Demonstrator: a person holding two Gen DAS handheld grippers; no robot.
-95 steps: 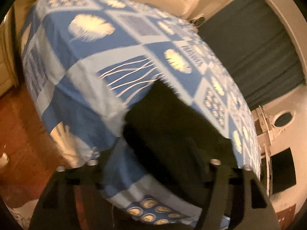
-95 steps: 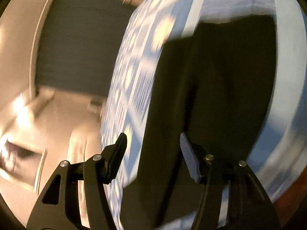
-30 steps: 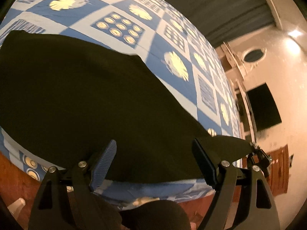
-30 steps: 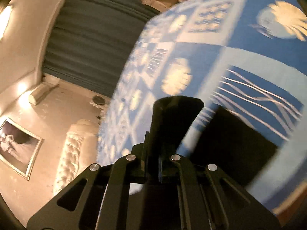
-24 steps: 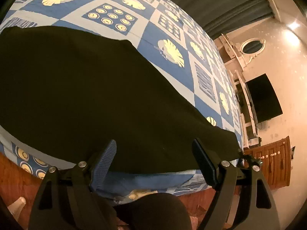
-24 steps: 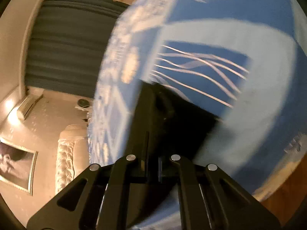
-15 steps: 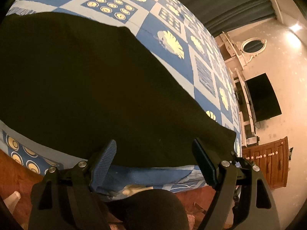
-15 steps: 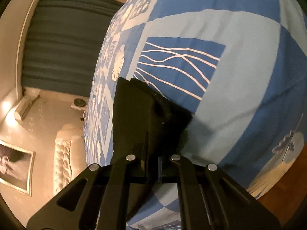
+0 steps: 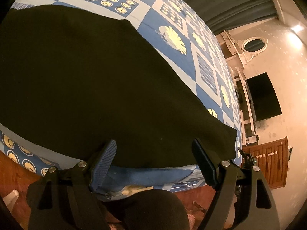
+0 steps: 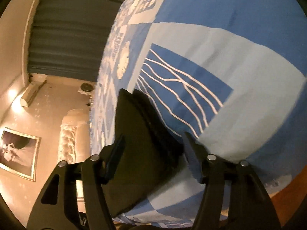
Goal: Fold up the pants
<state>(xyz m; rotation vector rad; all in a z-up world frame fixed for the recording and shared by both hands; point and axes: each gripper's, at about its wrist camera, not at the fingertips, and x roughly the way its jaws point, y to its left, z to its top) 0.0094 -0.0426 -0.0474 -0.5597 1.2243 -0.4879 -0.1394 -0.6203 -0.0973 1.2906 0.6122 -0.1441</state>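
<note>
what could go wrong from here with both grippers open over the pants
1. The pants lie close to the bedspread's near edge, so a tug toward the person could slide them off.
2. The right gripper straddles a thick layered end; a shallow pinch may catch only some layers.
3. The left gripper might pinch bedspread along with the pants.

Home bedroom: bed (image 9: 193, 57) w/ blue patchwork cover, tufted headboard (image 10: 70, 134), framed pic (image 10: 18, 153), dark curtains (image 10: 71, 30), wall TV (image 9: 263, 97), wood dresser (image 9: 272, 164), oval mirror (image 9: 254, 45), AC unit (image 10: 32, 94).
</note>
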